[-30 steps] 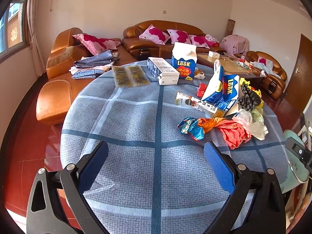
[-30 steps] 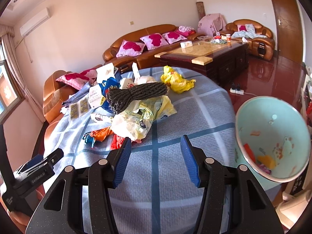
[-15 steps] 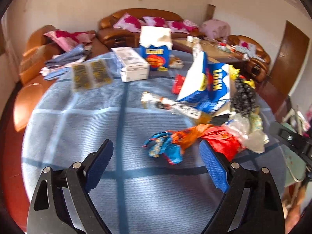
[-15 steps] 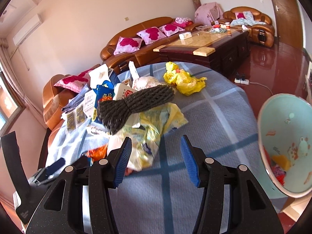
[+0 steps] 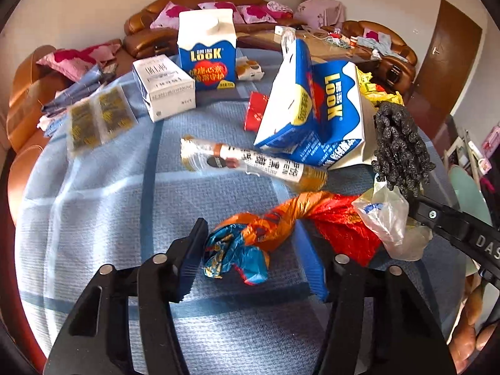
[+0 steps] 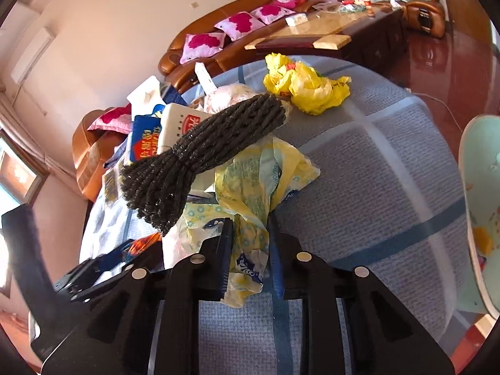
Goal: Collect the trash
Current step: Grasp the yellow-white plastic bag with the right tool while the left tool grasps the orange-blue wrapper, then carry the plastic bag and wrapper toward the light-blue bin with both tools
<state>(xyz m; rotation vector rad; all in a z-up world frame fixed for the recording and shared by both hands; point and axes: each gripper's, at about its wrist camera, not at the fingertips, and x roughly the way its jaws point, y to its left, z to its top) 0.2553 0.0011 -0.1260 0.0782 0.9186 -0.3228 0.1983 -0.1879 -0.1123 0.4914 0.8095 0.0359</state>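
On the round table under a blue checked cloth (image 5: 93, 193), the left gripper (image 5: 254, 264) stands open, its blue-padded fingers either side of a crumpled blue-and-orange foil wrapper (image 5: 240, 250); the left pad touches or nearly touches the wrapper's blue end, the right pad stands apart from it. The wrapper twists away into a red plastic bag (image 5: 340, 225). The right gripper (image 6: 251, 259) is closed on a thin yellow printed plastic bag (image 6: 250, 193), pinching its lower fold between the pads. A bundle of dark knotted cord (image 6: 200, 156) lies across that bag's far part. A pale green bin (image 6: 481, 206) sits at the right edge.
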